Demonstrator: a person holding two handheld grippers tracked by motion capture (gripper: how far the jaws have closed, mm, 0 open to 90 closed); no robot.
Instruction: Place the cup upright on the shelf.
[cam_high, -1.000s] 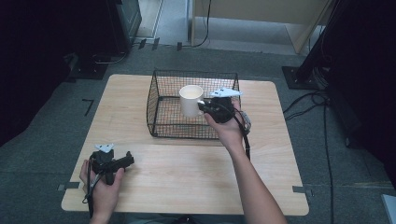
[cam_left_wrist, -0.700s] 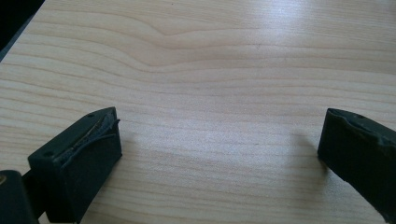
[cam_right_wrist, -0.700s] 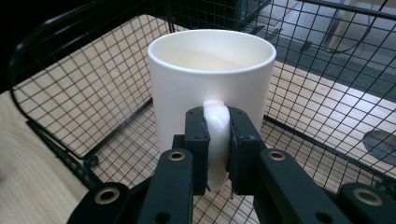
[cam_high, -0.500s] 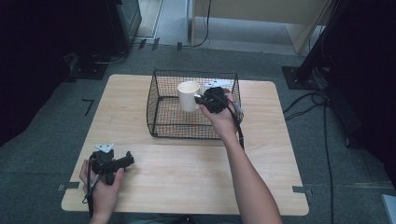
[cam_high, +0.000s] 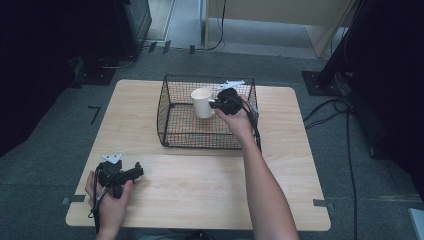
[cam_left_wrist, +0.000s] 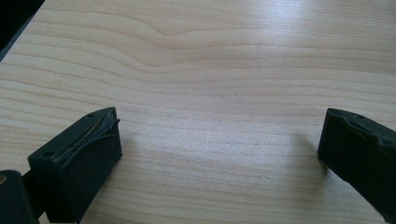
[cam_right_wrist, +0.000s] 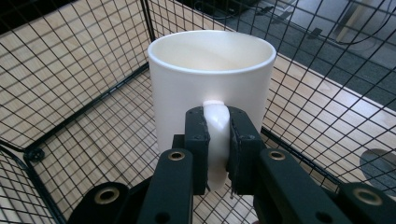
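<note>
High view: right gripper (cam_high: 220, 103) holds white mug (cam_high: 202, 102) inside black wire basket (cam_high: 172, 134) on wooden table (cam_high: 200, 180). Left gripper view: left gripper (cam_left_wrist: 219, 154) jaws spread wide, nothing between. Right gripper view: jaws pinching mug handle (cam_right_wrist: 216, 140), mug upright.

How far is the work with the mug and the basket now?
Done: the right tongs are shut on the handle of the white mug. In hand: the mug is upright inside the wire basket. Whether it rests on the basket floor is unclear. The left tongs wait open over the table.
</note>
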